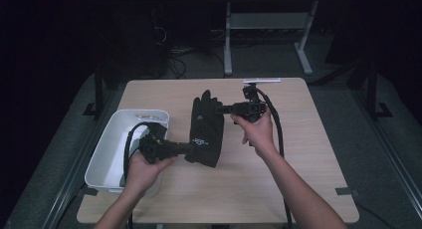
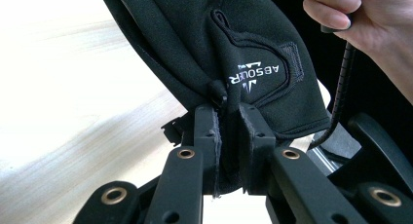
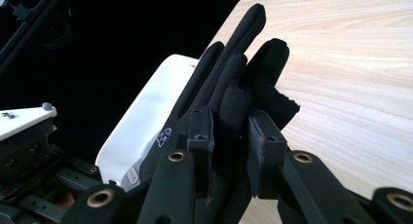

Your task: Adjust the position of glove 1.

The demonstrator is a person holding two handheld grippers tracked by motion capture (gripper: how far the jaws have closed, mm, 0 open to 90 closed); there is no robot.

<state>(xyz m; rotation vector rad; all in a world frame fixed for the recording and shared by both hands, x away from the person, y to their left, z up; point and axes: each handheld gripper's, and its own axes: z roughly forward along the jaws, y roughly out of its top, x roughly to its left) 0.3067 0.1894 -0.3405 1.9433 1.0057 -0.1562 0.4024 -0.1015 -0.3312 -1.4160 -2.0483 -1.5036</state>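
A black glove (image 1: 205, 131) with white lettering is stretched between both grippers above the wooden table (image 1: 298, 179). My left gripper (image 1: 188, 148) is shut on the glove's cuff end; in the left gripper view the fabric (image 2: 253, 53) is pinched between the jaws of that gripper (image 2: 230, 136). My right gripper (image 1: 222, 109) is shut on the glove's finger end. In the right gripper view the glove's fingers (image 3: 243, 73) stick up from between the jaws of that gripper (image 3: 233, 136).
A white plastic bin (image 1: 107, 154) sits at the table's left edge, just under my left hand; its rim (image 3: 146, 112) also appears behind the glove. A white strip (image 1: 262, 80) lies at the table's far edge. Table legs and cables stand beyond.
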